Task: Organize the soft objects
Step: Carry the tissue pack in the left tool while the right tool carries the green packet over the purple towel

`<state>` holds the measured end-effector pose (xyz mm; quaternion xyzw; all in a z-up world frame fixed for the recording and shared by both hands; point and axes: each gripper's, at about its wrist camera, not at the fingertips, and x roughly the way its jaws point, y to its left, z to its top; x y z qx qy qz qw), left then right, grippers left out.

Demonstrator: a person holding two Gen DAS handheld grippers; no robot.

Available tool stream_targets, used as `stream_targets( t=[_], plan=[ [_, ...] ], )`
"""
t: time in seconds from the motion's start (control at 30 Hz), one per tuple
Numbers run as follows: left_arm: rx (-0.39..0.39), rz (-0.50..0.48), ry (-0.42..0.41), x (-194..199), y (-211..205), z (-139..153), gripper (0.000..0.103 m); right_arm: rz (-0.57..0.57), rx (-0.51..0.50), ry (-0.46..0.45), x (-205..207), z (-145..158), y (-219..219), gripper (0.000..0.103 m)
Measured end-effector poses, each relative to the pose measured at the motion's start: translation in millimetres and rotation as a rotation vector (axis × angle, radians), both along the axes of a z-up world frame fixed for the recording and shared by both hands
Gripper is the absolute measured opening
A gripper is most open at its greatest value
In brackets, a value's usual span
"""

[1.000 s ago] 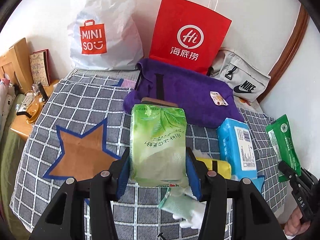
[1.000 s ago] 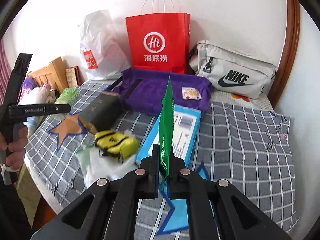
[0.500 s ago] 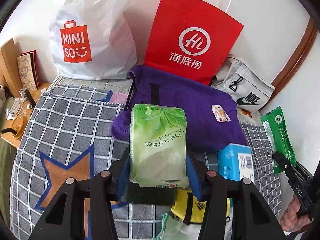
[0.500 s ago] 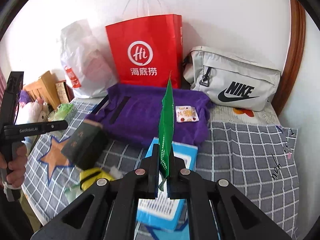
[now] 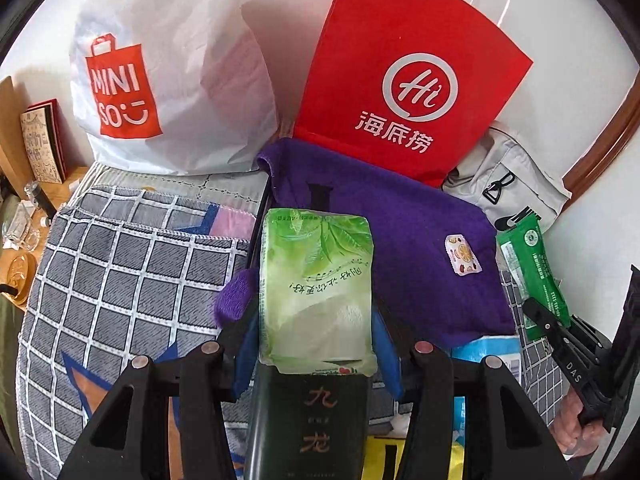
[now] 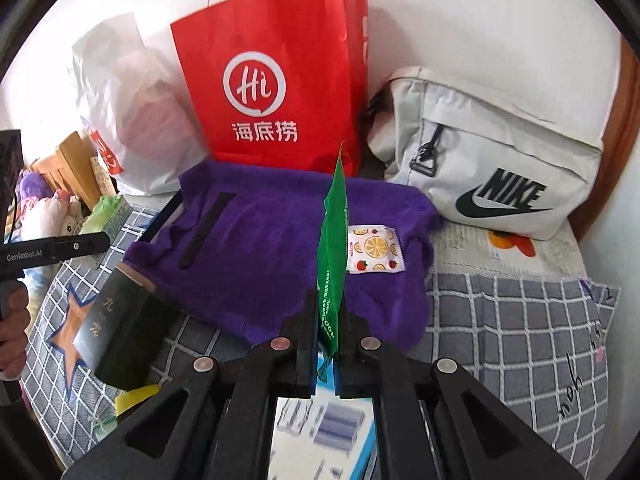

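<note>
A bed with a grey checked blanket (image 5: 132, 276) is seen against a white wall, where a red paper bag (image 6: 276, 80) is propped behind a purple towel (image 6: 256, 248). A light green tissue pack (image 5: 316, 288) is clamped in the left gripper (image 5: 316, 344) above the towel's edge. A thin green packet (image 6: 332, 248) is pinched edge-on in the nearly closed right gripper (image 6: 323, 344).

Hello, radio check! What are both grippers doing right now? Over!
Left gripper shut on green tissue pack. Right gripper shut on thin green packet. Both above purple towel. Dark box under left gripper.
</note>
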<state>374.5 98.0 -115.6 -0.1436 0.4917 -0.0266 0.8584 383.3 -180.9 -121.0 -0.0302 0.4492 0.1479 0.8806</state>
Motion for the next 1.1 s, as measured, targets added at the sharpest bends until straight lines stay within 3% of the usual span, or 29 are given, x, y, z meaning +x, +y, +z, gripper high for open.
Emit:
stream_targets(
  t=[0.43,0.87,1.1],
  plan=[
    [0.018,-0.02,0.05,44.9,-11.8,-25.2,0.049,0.057,0.071,0.154,48.4,-45.7,3.2,0.006],
    [-0.016,-0.048,0.106,70.8,-27.7,-51.9,0.049,0.1,0.052,0.233,65.4,-76.2,13.5,0.007],
    [0.036,-0.083,0.159,76.9,-42.5,-65.8,0.05,0.101,0.032,0.235,68.3,-79.6,13.9,0.007]
  ],
)
